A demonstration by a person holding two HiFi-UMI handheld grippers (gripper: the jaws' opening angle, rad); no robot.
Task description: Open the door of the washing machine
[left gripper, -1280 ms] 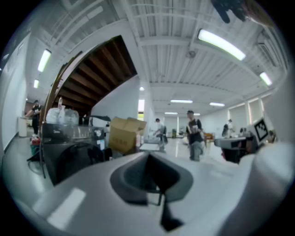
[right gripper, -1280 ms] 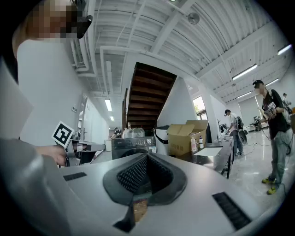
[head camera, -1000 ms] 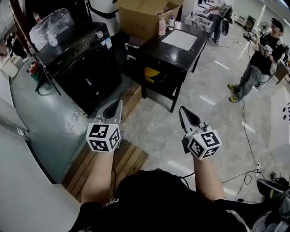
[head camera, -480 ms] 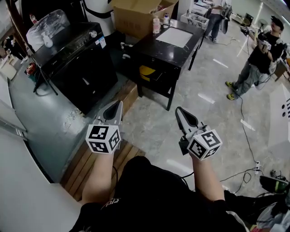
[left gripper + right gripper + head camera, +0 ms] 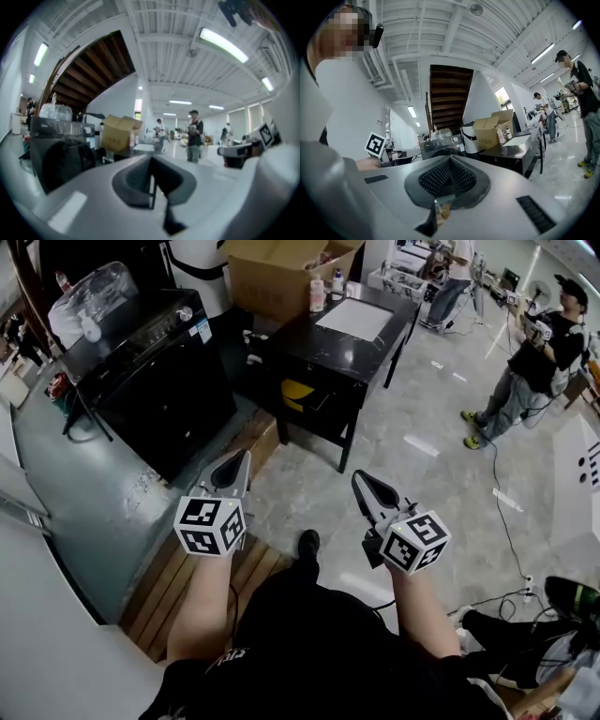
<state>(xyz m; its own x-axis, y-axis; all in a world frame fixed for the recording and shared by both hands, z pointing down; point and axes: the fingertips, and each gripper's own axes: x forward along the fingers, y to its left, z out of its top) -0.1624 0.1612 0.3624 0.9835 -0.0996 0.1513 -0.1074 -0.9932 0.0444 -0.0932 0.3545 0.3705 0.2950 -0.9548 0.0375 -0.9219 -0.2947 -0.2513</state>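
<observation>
The left gripper [image 5: 240,461] has its 2 jaws pressed together with nothing between them. It hangs in the air above the far edge of a wooden platform [image 5: 262,570] and points toward the far left. The black washing machine [image 5: 159,381] stands far left of it, well apart. Its round door [image 5: 62,160] sits flush in the front, and a clear plastic bag [image 5: 94,298] lies on its top. Between machine and gripper lie a strip of grey floor [image 5: 103,493] and the platform's boards.

A narrow gap separates the machine from a black table [image 5: 361,357] to its right. A white sheet [image 5: 354,319] and a bottle [image 5: 317,294] rest on the table, and an open cardboard box [image 5: 281,273] stands at its far side.

The right gripper [image 5: 360,480] also has its 2 jaws closed on nothing. It is held level over pale tiled floor [image 5: 441,474], near the table's near right corner but apart from it.

At the far right a person [image 5: 534,362] stands on the tiles, which stretch wide and bare. A thin cable [image 5: 506,521] trails along them. The gripper views show a large hall with strip lights [image 5: 224,44] on a white ceiling and the dark underside of a stair [image 5: 449,96].
</observation>
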